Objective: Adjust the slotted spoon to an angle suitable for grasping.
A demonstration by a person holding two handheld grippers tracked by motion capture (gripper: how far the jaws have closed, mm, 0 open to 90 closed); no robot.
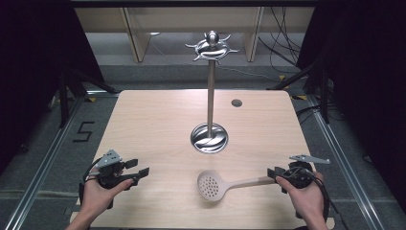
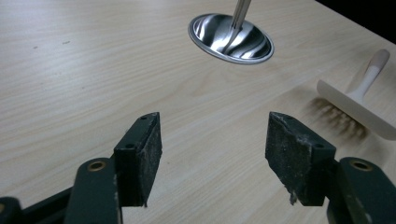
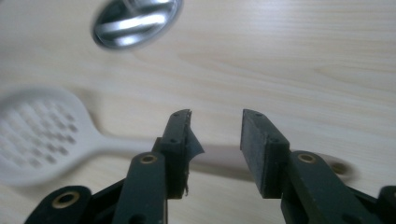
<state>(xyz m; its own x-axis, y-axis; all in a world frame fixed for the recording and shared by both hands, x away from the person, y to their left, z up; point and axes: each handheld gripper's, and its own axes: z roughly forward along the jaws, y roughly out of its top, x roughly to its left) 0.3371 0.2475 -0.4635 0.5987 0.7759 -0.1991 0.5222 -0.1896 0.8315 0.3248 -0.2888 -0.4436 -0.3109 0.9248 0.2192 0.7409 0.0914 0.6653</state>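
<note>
The left tongs (image 1: 139,168) hang just above the near left part of the worktop (image 1: 158,120), jaws standing wide apart with nothing between them but bare wood. Ahead of them and off to their right stands the utensil stand (image 1: 209,86), a chrome post rising from a round dished base (image 2: 231,37) to a crown of hooks, none of them carrying anything.

To the right of the left tongs, between the two hands, lies the slotted spoon (image 1: 210,185), pale and flat on the wood, its perforated bowl toward the left tongs and its handle (image 1: 251,181) running to the right tongs (image 1: 274,175). Those jaws stand partly open, one on each side of the handle near its end, and by the right gripper view the pads do not yet press on it.

So the step in hand looks like the grasp itself. The next move calls for closing squarely on the handle, then lifting without letting the bowl swing.

The one piece of writing is a "5" taped on the floor beyond the left tongs, left of the worktop.
</note>
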